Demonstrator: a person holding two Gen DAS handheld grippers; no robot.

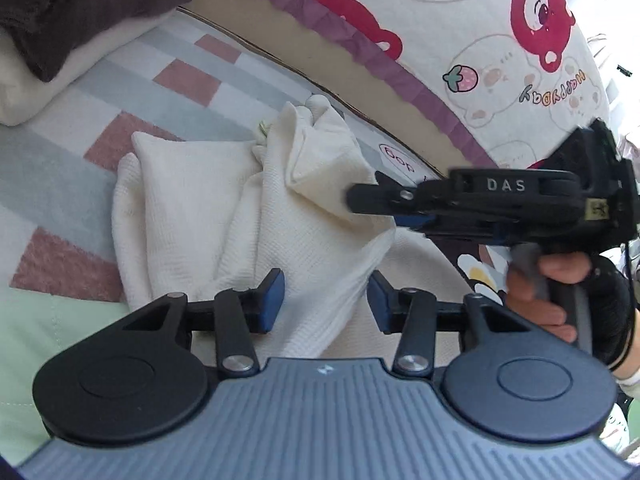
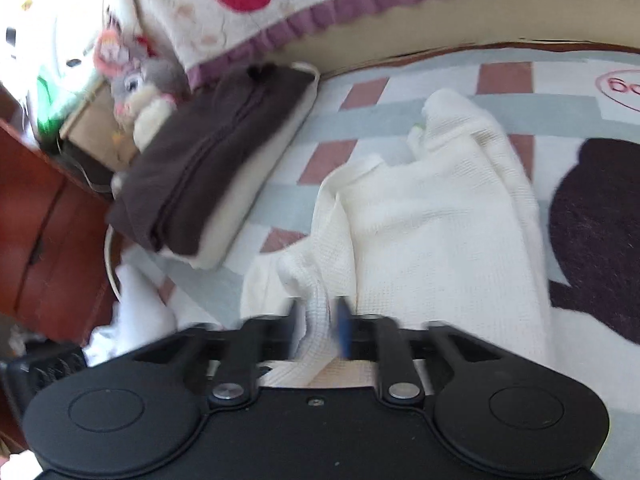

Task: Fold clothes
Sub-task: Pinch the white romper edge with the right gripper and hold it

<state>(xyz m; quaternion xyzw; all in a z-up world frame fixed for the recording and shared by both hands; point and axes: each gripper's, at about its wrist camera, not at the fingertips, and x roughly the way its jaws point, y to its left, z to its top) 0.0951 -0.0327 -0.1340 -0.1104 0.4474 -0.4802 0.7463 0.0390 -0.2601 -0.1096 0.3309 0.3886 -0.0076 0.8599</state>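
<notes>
Folding is partway at best. The cream top (image 1: 208, 208) lies on the bed (image 1: 72, 176), just ahead of the left gripper (image 1: 326, 300) and partly under it, with a couple of panels doubled over lengthwise but nothing squared up. The far end is bunched into a peak, and a loose flap drapes down toward the gripper. So I'd say one rough fold is in and the rest needs flattening and another fold or two. Off to the left, beyond the top, a brown piece (image 1: 68, 12) already sits folded on a white one, so some of the pile looks done.

The top is a waffle-knit, soft and floppy, creased in long ridges.

The left gripper stands roughly half open, with cloth lying between its jaws but not pinched. The right gripper (image 2: 320, 328) is apart too; a ridge of the top runs up between its pads (image 2: 343, 330), and the blur makes it hard to say they press on it. Looks let go to me.
</notes>
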